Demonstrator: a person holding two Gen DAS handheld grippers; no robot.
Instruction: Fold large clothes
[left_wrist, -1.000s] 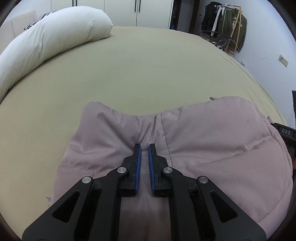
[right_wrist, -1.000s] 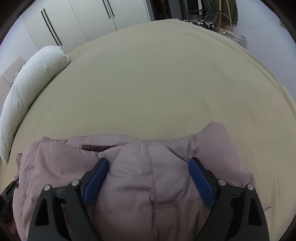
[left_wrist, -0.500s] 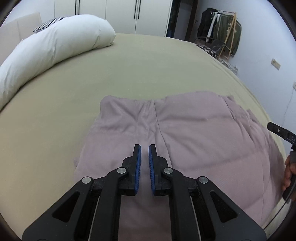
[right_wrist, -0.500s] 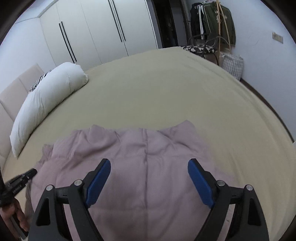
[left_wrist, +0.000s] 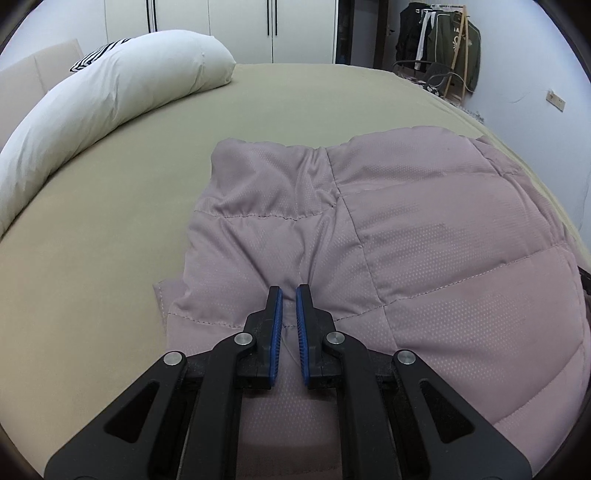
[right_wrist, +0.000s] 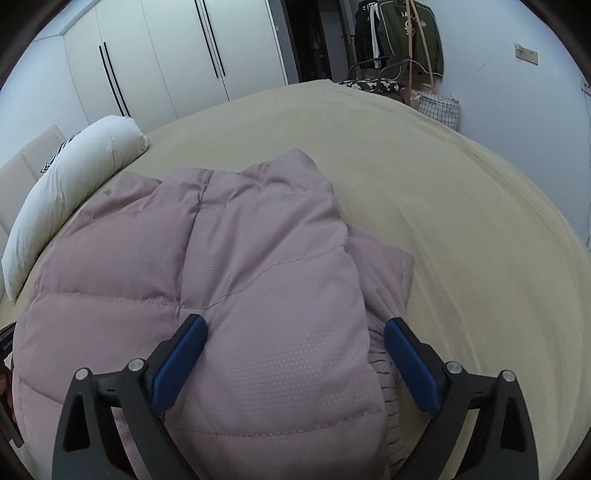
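Left claw (left_wrist: 289, 291) closed, empty; right claw (right_wrist: 294, 325) just opened wide over jacket (right_wrist: 258, 280).

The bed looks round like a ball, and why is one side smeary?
Left wrist view: the fisheye lens bends the bed into a dome, dark at the corners, yet sharp. Right wrist view: same bend, plus streaky blur on the sheet at the right.

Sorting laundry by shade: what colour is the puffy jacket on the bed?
Dusty pink jacket, clearest in the left wrist view.

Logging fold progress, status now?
Left gripper shut, empty, over pink puffer jacket. Right gripper open, jaws just widening, straddling jacket. White pillow well clear.
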